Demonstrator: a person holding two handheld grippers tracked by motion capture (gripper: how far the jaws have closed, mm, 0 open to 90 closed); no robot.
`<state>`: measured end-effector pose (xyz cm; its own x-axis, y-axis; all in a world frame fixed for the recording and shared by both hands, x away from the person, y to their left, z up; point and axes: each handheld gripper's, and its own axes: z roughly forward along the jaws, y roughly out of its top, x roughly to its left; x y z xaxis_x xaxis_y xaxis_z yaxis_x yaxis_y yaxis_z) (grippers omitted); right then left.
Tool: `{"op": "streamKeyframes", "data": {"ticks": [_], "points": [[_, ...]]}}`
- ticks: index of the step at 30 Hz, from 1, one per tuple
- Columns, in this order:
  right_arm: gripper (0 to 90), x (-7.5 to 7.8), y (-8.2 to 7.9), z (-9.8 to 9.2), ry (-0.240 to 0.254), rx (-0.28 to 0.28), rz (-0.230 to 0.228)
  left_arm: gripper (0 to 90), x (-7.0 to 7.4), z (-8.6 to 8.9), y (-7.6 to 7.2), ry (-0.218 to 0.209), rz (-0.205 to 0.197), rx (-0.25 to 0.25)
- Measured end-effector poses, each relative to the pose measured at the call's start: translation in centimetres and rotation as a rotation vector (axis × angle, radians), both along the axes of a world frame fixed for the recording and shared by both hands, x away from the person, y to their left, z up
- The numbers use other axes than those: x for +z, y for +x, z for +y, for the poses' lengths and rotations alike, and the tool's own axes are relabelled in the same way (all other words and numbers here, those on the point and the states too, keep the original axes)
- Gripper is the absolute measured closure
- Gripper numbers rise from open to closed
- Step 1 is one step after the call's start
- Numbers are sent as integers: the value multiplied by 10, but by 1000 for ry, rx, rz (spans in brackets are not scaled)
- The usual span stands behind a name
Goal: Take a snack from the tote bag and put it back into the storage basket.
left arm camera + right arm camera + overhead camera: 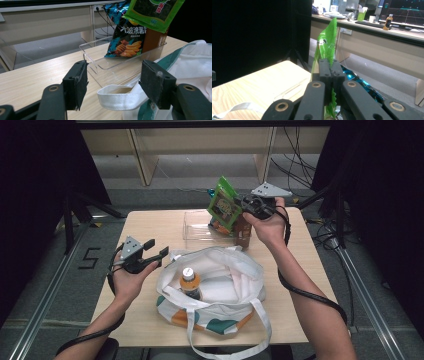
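In the high view, the white tote bag [212,290] lies nearest, mouth open on the bench [150,227], an orange-capped bottle [189,281] standing inside it. The left tool [156,248] hovers just beside the bag's left rim, jaws apart and empty. Farther back, the right tool [246,204] holds the green snack packet [223,205] lifted above the clear tray [196,229], in which a brown box [243,232] stands.

In the left gripper view, the two black jaws stand wide, with nothing between the pads; the bag's white strap [117,96] curls just below and beyond them. Behind it sits the tray [100,63], a blue chip bag [127,37] leaning upright in it against the brown box [153,40], and the green packet [153,12] hangs above both.

In the right gripper view, the jaws are pressed together on the packet's crimped edge [328,42], which rises thin and serrated above the pads.

The packet looks very light, a glossy foil pouch with a flat, probably brittle sheet inside, so squeezing the middle could crack the contents. The sealed edge is the sound place to pinch: flat, stiff enough to bear the weight, though the film is slick and may swing or slip if tilted quickly. The soft bag mouth may sag, so the left tool could usefully hold its rim open.
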<state>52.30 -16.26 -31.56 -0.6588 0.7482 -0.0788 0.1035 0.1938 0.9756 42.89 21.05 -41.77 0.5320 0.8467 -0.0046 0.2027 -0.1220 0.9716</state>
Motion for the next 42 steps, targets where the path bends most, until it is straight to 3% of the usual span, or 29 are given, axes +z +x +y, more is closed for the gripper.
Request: {"op": "streamKeyframes", "data": {"ticks": [12,25,34,35,42], "points": [[900,-4,6,4,-8,-15,3,380,0,-1,0,-4,0,1],[900,-12,11,10,-63,-26,-12,380,0,0,0,-3,1,1],[900,-18,15,14,-58,-27,-9,380,0,0,0,-3,0,-1],[900,-19,14,14,-50,-27,9,380,0,0,0,-2,0,-1],[900,-24,15,16,-60,-39,0,380,0,0,0,0,-1,-2]]}}
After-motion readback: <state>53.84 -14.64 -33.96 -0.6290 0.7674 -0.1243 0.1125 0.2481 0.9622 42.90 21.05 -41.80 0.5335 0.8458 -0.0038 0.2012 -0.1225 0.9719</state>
